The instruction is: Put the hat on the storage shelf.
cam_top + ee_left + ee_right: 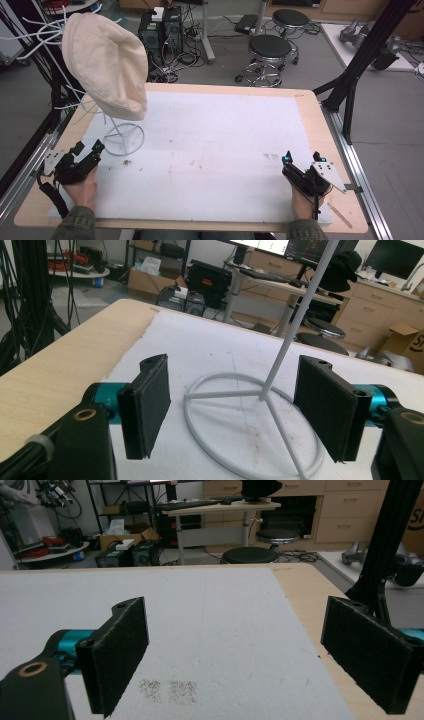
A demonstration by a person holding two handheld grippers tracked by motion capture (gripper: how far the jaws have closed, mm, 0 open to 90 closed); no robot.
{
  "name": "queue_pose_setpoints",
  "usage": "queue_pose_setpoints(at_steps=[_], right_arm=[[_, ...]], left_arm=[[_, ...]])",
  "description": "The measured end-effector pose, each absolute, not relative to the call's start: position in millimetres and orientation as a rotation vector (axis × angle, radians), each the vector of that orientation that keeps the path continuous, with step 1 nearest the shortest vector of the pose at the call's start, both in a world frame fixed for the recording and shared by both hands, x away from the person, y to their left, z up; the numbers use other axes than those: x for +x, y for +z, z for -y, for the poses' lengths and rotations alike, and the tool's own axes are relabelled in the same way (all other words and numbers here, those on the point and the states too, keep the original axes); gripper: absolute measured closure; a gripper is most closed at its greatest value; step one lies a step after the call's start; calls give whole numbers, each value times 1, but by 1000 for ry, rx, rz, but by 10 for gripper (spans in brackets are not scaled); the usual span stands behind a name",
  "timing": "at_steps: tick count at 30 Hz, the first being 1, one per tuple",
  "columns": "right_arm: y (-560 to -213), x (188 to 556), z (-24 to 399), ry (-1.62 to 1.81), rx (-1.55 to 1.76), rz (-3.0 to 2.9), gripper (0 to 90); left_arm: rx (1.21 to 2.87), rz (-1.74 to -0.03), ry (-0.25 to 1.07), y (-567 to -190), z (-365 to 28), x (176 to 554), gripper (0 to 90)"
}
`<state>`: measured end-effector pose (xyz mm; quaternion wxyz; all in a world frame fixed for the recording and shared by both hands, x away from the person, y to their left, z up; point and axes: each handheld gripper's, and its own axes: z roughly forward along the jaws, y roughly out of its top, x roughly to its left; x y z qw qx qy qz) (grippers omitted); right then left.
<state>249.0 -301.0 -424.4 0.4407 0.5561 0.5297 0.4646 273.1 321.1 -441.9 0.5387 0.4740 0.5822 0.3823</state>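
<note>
The left hand-held gripper [86,148] sits at the near left of the worktop [310,107], and the white wire stand [124,138] lies straight ahead of it, just beyond its tips. In the left gripper view the stand's ring base [252,425] lies flat on the white mat [210,347] between and just past the two spread jaws, its thin pole [295,322] rising up and leaning to the right. That pole is the long axis to mind: near upright, tilted. This hand-held gripper is wide open and holds nothing.

A cream cloth hat [106,65] hangs over the top of the stand, at the far left of the worktop, above and beyond the base. It looks soft, rounded and slack, drooping down on its near side.

The right hand-held gripper [301,160] rests at the near right, well apart from the stand, jaws also spread wide over bare mat, empty. The left hand is plainly the nearer one, so I judge the reach falls to it
</note>
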Motion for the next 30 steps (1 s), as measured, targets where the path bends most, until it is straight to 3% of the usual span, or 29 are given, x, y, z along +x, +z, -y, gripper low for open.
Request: queue_pose_setpoints(at_steps=[30], right_arm=[[-429, 251, 295, 1149, 1375, -1375, 108]], left_arm=[[1136, -1388, 909, -442, -322, 274, 306]])
